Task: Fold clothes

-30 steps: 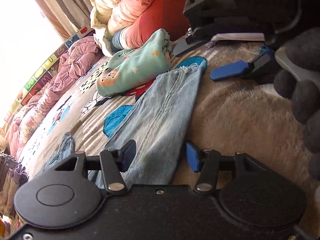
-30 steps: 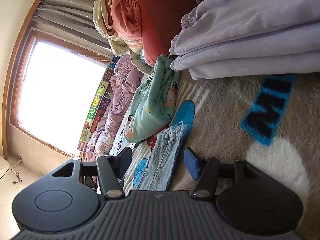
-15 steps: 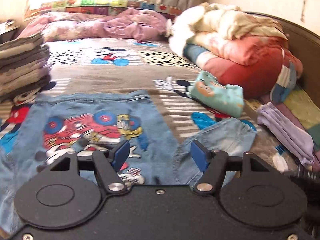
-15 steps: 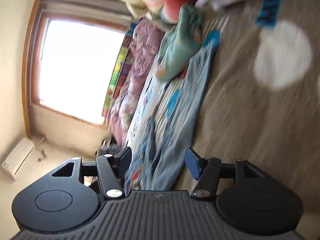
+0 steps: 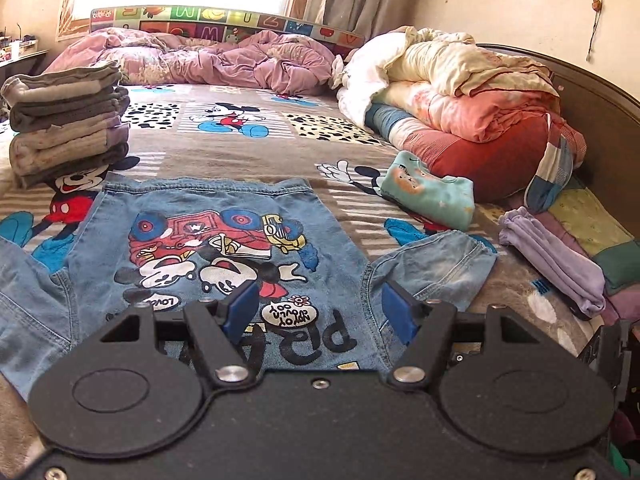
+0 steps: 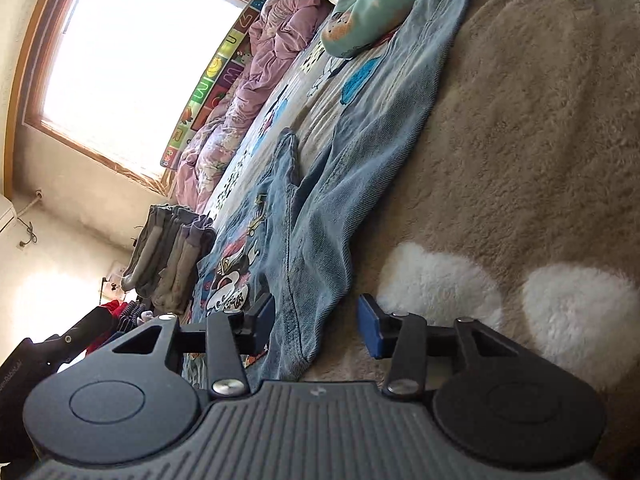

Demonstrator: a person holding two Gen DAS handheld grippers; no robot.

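Blue denim jacket with a cartoon mouse-and-car print (image 5: pixel 216 248) lies spread flat, print side up, on the bed's brown cartoon-print blanket (image 5: pixel 240 152), hem away from the left camera, collar end near it. Right sleeve of the jacket (image 5: pixel 436 268) angles out toward the headboard side; the other sleeve (image 5: pixel 28 280) trails off at the left edge. No fold visible in the body panel.

Left tool (image 5: pixel 320 312): jaws wide, blue pads empty, hovering over the collar-end print. Right tool (image 6: pixel 316 326): jaws wide too, rolled sideways, low over the blanket, with the shoulder-side denim edge (image 6: pixel 304 320) sitting between the pads but not pinched.

Other stuff: stack of folded grey and lilac clothes (image 5: pixel 66 120) beyond the jacket on the left, small teal printed garment (image 5: pixel 430 196) folded near the red and cream rolled quilts (image 5: pixel 472 120), folded lavender garment (image 5: pixel 556 264) just right of the sleeve, pink quilt (image 5: pixel 200 60) bunched under the window.

Step, my read: jacket laid out for folding, both tools lining up on its near end; the flat spread fits smoothing-out or the start of a sleeve fold. Next move calls for the right pads to close on the denim edge between them, gripping one layer only, and for a clean lift so the panel doesn't drag or bunch on the fluffy blanket.
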